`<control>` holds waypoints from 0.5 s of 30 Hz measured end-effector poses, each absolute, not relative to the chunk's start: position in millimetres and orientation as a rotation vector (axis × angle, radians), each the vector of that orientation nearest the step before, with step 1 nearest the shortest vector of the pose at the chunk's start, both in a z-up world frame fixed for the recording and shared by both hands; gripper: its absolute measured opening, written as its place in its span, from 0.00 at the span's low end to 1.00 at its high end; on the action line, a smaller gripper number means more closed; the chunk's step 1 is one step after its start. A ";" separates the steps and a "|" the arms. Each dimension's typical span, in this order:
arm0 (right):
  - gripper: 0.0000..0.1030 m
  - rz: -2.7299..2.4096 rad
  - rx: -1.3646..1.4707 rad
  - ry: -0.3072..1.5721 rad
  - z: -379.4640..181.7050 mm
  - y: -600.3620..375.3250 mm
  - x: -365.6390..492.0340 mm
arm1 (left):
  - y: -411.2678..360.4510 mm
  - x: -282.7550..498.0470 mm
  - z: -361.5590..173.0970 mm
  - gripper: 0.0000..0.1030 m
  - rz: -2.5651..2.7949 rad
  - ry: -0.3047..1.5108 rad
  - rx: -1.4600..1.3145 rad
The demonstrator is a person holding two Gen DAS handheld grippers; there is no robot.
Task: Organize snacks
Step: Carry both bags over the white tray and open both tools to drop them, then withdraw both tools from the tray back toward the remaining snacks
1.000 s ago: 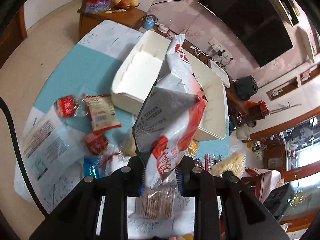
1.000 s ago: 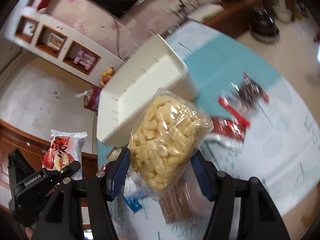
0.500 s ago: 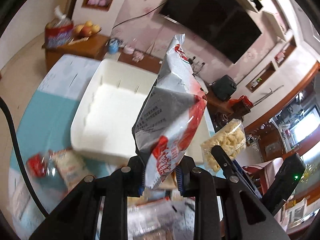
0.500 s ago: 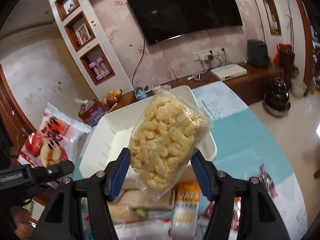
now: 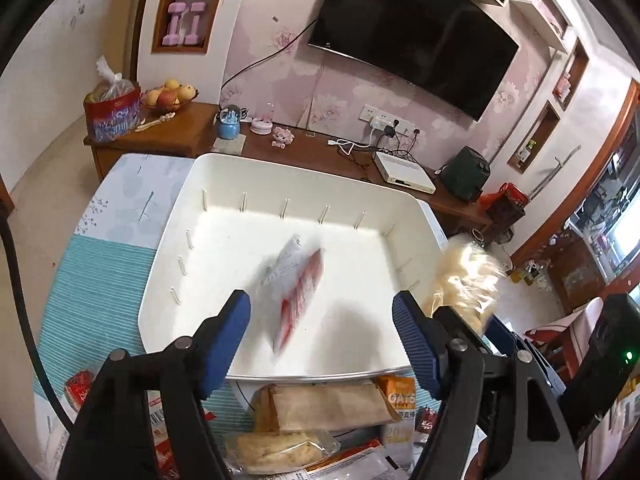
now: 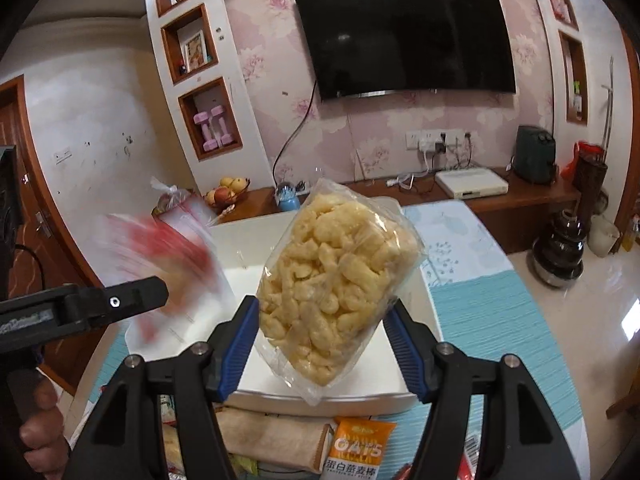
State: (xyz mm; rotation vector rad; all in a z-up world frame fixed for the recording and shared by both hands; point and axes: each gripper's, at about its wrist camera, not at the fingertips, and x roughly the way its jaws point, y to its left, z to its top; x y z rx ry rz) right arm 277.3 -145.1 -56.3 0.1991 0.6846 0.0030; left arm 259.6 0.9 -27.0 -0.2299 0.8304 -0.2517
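The white bin stands on the table in front of both grippers. A red-and-white snack bag is blurred in mid-fall over the bin's floor, free of my left gripper, whose jaws are opening and stand wide apart. In the right wrist view that bag is a red smear beside a left finger. My right gripper holds a clear bag of yellow puffs above the bin's near right corner. Its jaws are opening, and the pads still touch the bag. The puff bag also shows at right in the left wrist view.
Several snack packs lie on the teal tablecloth before the bin, among them an orange oats pack and a brown wrapped pack. A wooden sideboard with fruit stands behind. A person's hand grips the left handle.
The left jaws have opened and let go of the red-and-white bag, which drops into the bin. Both grippers have swung round to face the bin squarely, the puff bag still carried.
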 end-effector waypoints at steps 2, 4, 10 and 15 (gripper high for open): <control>0.68 -0.002 0.201 0.709 -58.1 -146.2 279.9 | 1.1 259.5 -26.0 0.70 -0.250 0.842 -0.230; 0.72 -0.009 0.181 0.708 -57.5 -145.2 279.6 | 3.7 259.9 -25.8 0.70 -0.247 0.849 -0.235; 0.73 -0.004 0.183 0.698 -46.7 -144.3 269.2 | 13.7 251.1 -17.8 0.71 -0.201 0.845 -0.206; 0.73 0.018 0.179 0.698 -32.5 -139.0 255.4 | 24.7 229.5 -2.8 0.71 -0.197 0.834 -0.190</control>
